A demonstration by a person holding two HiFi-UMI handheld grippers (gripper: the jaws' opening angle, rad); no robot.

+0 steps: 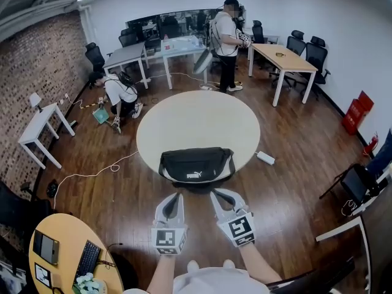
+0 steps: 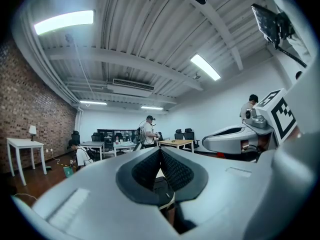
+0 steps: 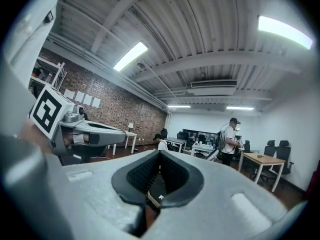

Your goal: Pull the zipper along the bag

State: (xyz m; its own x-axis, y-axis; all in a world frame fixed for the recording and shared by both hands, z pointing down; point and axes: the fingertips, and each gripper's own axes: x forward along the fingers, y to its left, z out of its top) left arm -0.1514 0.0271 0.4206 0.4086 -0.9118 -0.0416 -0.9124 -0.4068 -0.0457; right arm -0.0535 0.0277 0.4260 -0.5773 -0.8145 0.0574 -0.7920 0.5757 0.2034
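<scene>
A black bag (image 1: 196, 165) with a white logo lies at the near edge of the round beige table (image 1: 197, 127). Its zipper runs along the top, and the pull is too small to make out. Both grippers hover just short of the bag, tips pointing at it and touching nothing. My left gripper (image 1: 177, 195) is shut and empty. In the left gripper view its pads (image 2: 160, 150) meet, and the right gripper (image 2: 240, 136) shows beside it. My right gripper (image 1: 216, 193) is also shut and empty (image 3: 160, 153). A sliver of the bag (image 3: 157, 186) shows below its pads.
A white power strip (image 1: 265, 158) lies on the wooden floor right of the table. One person (image 1: 228, 41) stands at the back and another (image 1: 119, 94) crouches at the left. A wooden desk (image 1: 282, 59) with chairs stands back right. A second round table (image 1: 64, 241) carries a keyboard, lower left.
</scene>
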